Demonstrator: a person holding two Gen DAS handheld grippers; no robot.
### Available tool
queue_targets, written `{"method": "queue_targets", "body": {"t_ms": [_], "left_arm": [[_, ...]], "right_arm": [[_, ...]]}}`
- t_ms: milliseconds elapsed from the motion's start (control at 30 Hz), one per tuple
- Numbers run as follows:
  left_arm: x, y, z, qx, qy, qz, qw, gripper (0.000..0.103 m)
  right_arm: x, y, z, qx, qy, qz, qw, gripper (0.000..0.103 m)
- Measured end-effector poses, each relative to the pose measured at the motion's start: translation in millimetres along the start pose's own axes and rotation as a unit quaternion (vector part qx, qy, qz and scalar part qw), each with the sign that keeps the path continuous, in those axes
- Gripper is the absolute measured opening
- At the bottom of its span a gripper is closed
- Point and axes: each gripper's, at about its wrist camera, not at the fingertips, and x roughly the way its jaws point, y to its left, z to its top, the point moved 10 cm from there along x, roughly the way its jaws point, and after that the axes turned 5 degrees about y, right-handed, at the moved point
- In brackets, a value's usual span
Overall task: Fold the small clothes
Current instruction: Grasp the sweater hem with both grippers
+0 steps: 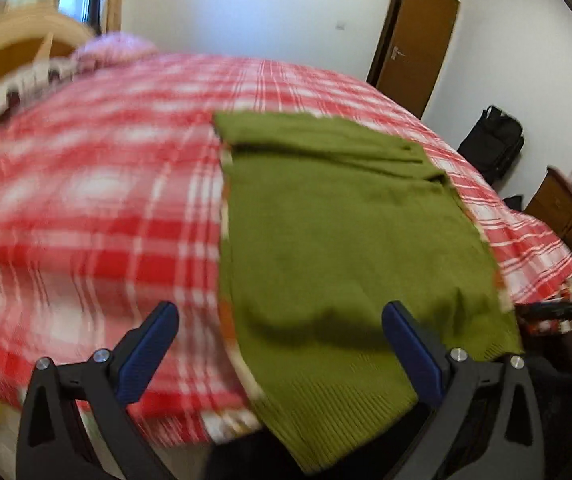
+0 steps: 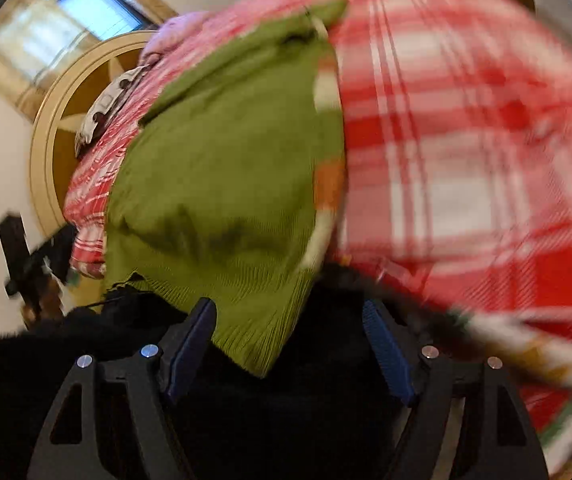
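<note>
A green knit sweater (image 1: 338, 224) lies lengthwise on the red-and-white checked bedspread (image 1: 97, 208), sleeves folded across its far end, ribbed hem hanging over the near bed edge. My left gripper (image 1: 279, 318) is open and empty, just above the sweater's near part. In the right wrist view the same sweater (image 2: 225, 168) hangs with its hem over the bed edge. My right gripper (image 2: 288, 314) is open and empty, right at the hanging hem. A white and orange layer shows under the sweater's edge (image 2: 328, 184).
A pink pillow (image 1: 115, 48) and a round cream headboard (image 1: 17, 48) sit at the far left. A brown door (image 1: 416, 40), a black bag (image 1: 494, 142) and a wooden cabinet (image 1: 566, 208) stand to the right of the bed.
</note>
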Motion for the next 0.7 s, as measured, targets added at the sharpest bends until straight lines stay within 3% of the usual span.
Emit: {"method": "queue_targets", "body": {"t_ms": [100,200,333,500,633,700], "left_arm": [[-1,3,-21,-0.027,0.020,-0.022,0.9992,0.103],[-1,6,-30,-0.016,0.027,-0.012,0.9994,0.103],[13,1,-44,-0.033,0.057,-0.051,0.9965,0.101],[44,-3,-72,-0.012,0.117,-0.029,0.9927,0.081],[57,-5,-85,-0.031,0.146,-0.049,0.9875,0.067],[60,-9,-88,-0.033,0.152,-0.058,0.9862,0.058]], "right_arm": [[12,2,-2,0.007,0.014,0.005,1.000,0.076],[23,8,-7,0.008,0.028,0.018,0.999,0.076],[39,9,-14,0.010,0.048,0.011,0.999,0.073],[51,15,-20,0.016,0.060,0.028,0.998,0.062],[59,16,-22,0.021,0.066,0.032,0.997,0.058],[58,17,-20,0.010,0.062,0.028,0.998,0.050]]}}
